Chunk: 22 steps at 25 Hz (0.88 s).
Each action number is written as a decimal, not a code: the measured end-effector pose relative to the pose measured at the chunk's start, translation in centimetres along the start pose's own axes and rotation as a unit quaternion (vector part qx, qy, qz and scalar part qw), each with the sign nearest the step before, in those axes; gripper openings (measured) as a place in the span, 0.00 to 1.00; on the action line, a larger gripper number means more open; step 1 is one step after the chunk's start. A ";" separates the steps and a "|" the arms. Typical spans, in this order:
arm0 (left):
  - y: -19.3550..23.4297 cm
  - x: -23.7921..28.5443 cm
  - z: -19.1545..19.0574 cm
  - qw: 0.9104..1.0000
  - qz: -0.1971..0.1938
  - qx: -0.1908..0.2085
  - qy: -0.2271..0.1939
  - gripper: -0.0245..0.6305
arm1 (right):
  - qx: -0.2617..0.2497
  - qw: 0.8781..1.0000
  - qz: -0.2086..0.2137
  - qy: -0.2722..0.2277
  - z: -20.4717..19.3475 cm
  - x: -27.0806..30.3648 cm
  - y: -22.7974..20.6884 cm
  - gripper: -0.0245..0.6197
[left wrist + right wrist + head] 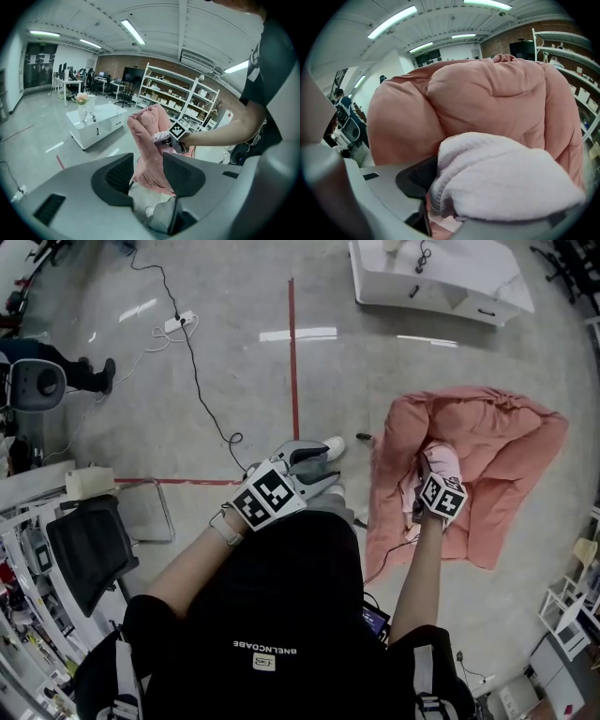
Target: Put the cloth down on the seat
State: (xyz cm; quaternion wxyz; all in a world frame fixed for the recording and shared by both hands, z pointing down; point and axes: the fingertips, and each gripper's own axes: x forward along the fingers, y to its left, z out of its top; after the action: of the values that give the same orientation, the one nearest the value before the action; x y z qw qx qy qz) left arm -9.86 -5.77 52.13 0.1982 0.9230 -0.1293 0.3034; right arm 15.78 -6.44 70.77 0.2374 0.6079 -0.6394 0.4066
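The cloth (pixel 441 459), a pale folded towel, lies on the pink-draped seat (pixel 511 432), bunched over the tip of my right tool (pixel 434 480). Its length runs across that tool's jaws, which stand apart around it, not pinching it as far as I can judge. To leave it there, I'd draw that tool straight back towards me. My left tool (pixel 314 463) hangs well left of the seat, jaws apart and empty.

I'm working in what is looking like a lab workshop: a polished floor (pixel 234 371) carrying a red tape line (pixel 292 352) and a power strip (pixel 179 322), white storage racks (pixel 174 93), desks (pixel 65 83), ceiling strip lights (pixel 132 32).
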 end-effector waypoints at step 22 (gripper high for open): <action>-5.7 5.3 4.0 0.991 -0.094 0.091 0.029 0.32 | 0.105 0.993 0.002 0.061 -9.7 -5.9 -3.2 0.44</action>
State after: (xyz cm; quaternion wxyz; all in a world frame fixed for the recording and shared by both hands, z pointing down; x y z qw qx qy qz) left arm -1.64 -3.16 50.75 0.1451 0.9360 -0.0082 0.3206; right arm 17.87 5.05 72.19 0.2102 0.6022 -0.5784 0.5086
